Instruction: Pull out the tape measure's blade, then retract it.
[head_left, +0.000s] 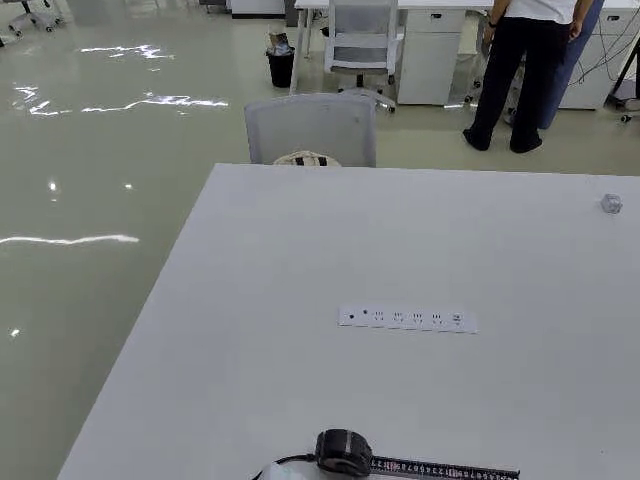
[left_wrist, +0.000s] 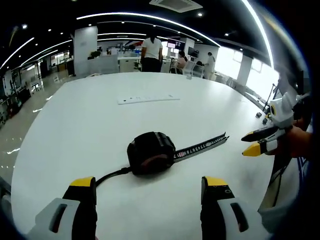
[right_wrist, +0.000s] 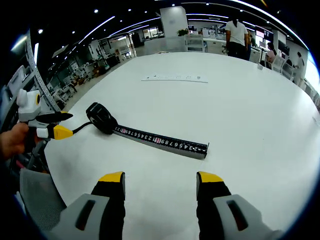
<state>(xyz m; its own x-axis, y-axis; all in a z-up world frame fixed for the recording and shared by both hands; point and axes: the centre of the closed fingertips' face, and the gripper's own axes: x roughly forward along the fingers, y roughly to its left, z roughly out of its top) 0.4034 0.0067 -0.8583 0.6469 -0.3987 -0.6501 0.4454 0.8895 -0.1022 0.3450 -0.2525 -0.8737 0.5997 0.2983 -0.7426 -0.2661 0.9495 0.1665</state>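
While the head view cuts the tape measure (head_left: 343, 452) off at the table's (head_left: 300, 250) near edge, we see its whole blade (right_wrist: 160, 141) drawn out flat in the right gripper view. A power strip (head_left: 407, 319) lies mid-table; a chair (head_left: 310, 128) meets the far edge on glossy floor (head_left: 100, 300). The left claw (left_wrist: 148, 182) and right claw (right_wrist: 161, 176) hover spread, gripping nothing.

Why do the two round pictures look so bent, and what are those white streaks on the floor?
Head view: straight lines, but lights glare as white streaks on the glossy floor. Left gripper view: a fisheye lens bulges the table round; the tape measure looks sharp. Right gripper view: same bulge, blade numbers legible.
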